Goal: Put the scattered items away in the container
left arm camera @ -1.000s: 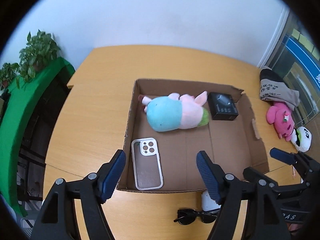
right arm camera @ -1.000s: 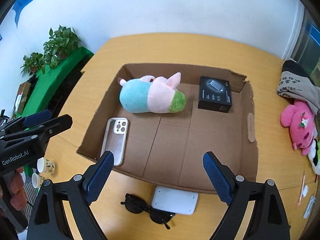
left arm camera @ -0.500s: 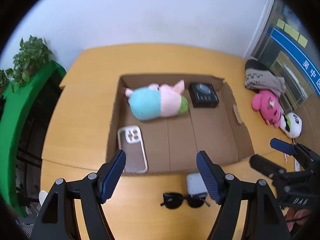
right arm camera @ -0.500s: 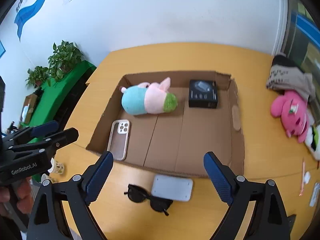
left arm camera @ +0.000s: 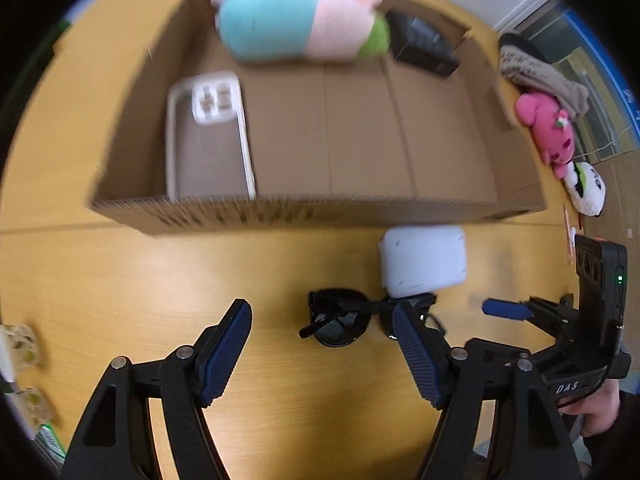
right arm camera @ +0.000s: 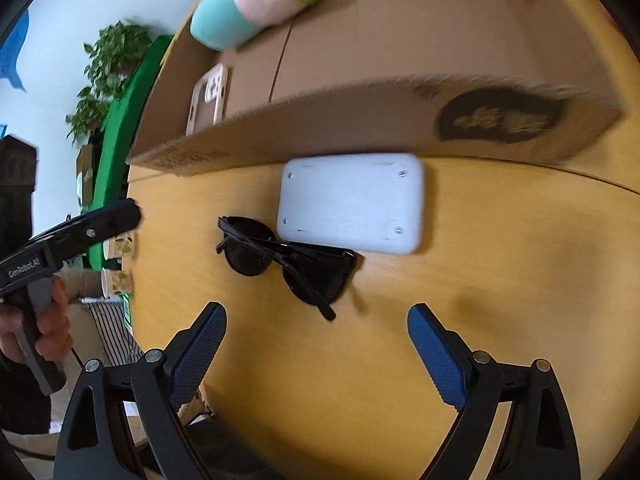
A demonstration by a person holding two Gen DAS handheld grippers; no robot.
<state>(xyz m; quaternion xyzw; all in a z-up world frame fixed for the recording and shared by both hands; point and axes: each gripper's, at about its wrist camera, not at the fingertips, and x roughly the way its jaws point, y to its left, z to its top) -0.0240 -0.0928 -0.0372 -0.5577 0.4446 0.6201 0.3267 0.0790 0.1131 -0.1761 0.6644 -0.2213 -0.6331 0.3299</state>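
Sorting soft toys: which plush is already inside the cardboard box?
The blue-and-pink plush lying along the box's far wall. The pink plush and panda plush sit outside on the table.

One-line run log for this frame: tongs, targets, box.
left tongs: open, empty | right tongs: open, empty | sunglasses, white case: on table, outside cardboard box

hand-held gripper point(right arm camera: 316, 320): black frame | blue ribbed pads | silver screws

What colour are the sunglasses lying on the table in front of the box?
Black, frame and lenses alike; the sunglasses show best in the right wrist view.
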